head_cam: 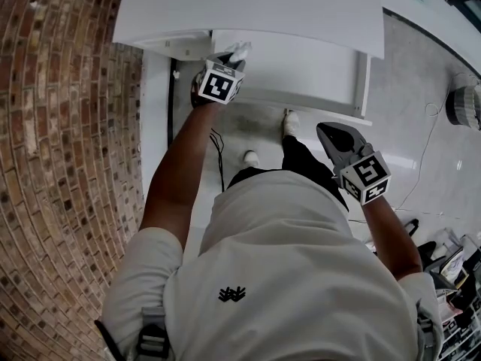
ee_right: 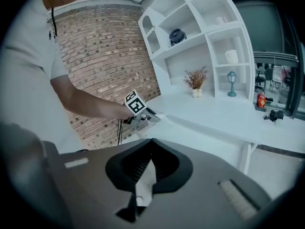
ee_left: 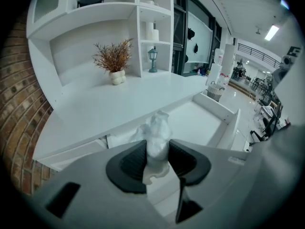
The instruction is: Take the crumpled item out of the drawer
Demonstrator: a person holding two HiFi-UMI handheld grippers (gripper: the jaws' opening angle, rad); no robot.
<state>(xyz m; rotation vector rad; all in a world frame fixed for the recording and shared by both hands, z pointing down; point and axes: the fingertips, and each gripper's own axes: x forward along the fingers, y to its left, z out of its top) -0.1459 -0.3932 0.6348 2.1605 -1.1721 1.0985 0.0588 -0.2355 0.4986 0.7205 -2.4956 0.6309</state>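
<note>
Crumpled white paper point(ee_left: 158, 130) is clamped between the pads of the left gripper point(ee_left: 157, 149), held over the left end of the open white drawer point(ee_left: 198, 120). Behind the drawer runs the white desk top point(ee_left: 105, 106), carrying a dried plant point(ee_left: 113, 56). The right gripper point(ee_right: 151, 149) hangs well apart, jaws together and empty.

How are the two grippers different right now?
The left gripper is shut on the crumpled item; the right gripper holds nothing. The left's jaws stand apart around the item; the right's jaw tips meet. The left is up at the drawer; the right hangs back by the person's leg. Both carry a marker cube.
</note>
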